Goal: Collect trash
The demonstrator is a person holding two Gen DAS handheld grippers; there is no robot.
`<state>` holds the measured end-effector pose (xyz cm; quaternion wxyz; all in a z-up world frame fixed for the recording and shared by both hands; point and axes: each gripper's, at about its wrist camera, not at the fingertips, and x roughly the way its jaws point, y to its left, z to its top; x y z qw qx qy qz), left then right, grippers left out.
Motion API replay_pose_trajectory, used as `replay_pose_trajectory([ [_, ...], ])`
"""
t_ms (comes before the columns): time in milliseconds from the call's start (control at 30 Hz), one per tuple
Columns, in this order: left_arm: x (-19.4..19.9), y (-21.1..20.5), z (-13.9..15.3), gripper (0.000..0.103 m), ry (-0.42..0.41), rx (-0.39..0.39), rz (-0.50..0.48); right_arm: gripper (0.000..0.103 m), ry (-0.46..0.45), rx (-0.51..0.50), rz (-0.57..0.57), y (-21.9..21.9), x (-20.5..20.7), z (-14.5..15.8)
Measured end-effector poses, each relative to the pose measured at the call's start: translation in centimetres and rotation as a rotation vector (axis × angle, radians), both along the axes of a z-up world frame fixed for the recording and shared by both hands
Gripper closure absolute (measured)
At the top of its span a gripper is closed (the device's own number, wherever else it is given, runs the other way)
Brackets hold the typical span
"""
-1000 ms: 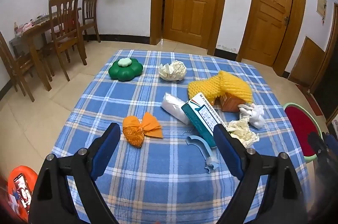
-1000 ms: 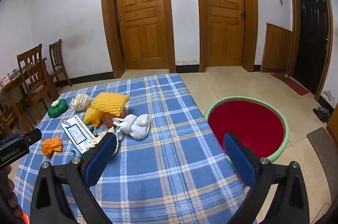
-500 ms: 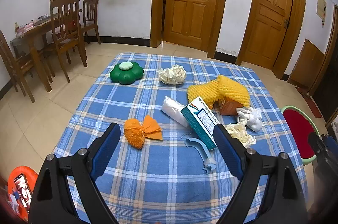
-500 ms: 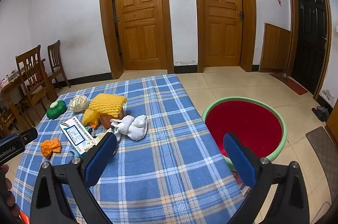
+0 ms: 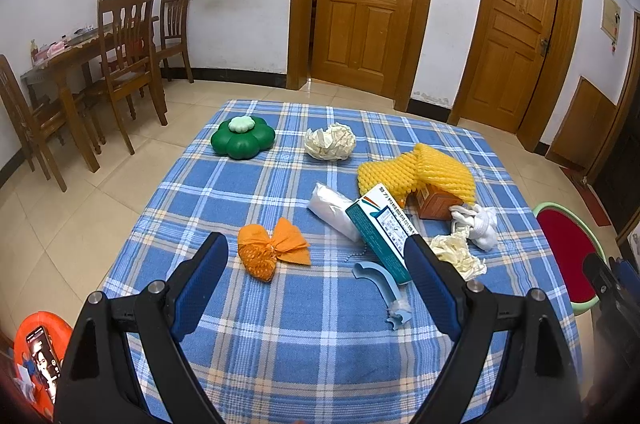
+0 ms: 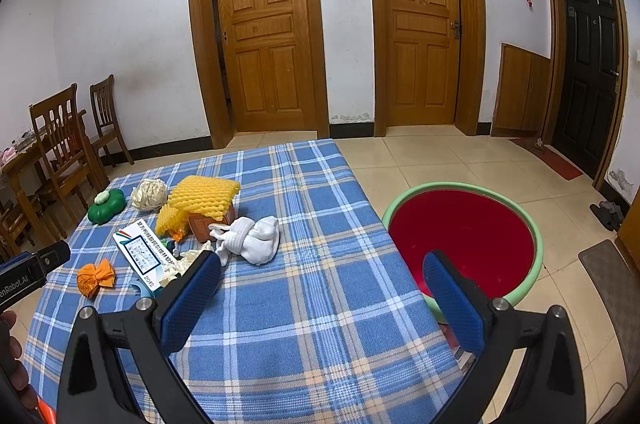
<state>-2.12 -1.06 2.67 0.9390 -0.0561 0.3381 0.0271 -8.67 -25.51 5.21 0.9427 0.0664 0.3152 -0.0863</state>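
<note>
- Left wrist view looks down the left tongs, which stand wide apart and hold nothing, hovering over the near edge of the surface with its blue plaid cloth.
- Nearest trash to them is the orange wrapper, straight ahead and a little left of the midline, inside the span of the two fingers. Its long axis runs across the view, roughly left to right, with the netted ball on the left and the flared paper on the right.
- Ahead and to the right lie the teal box, the white roll just beside it, a pale blue plastic piece, crumpled paper, the yellow foam net and a white sock bundle.
- Right wrist view shows the right tongs, also wide and empty, over the surface's right side, with the red basin on the floor just past that edge.
- From there the sock bundle is the closest piece, ahead and to the left; the orange wrapper lies well apart, far left.
- My judgement: the left tongs are the better placed for the orange wrapper, with a straight forward reach and a close across its narrow waist; the basin lies to the right.
</note>
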Motion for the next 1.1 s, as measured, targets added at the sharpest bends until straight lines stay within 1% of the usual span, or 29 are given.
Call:
replay_pose_trajectory([
  [1100,-0.06,0.35,-0.19,0.013,0.0,-0.005,0.005,0.0,0.003,0.003,0.002,0.0,0.0,0.0],
])
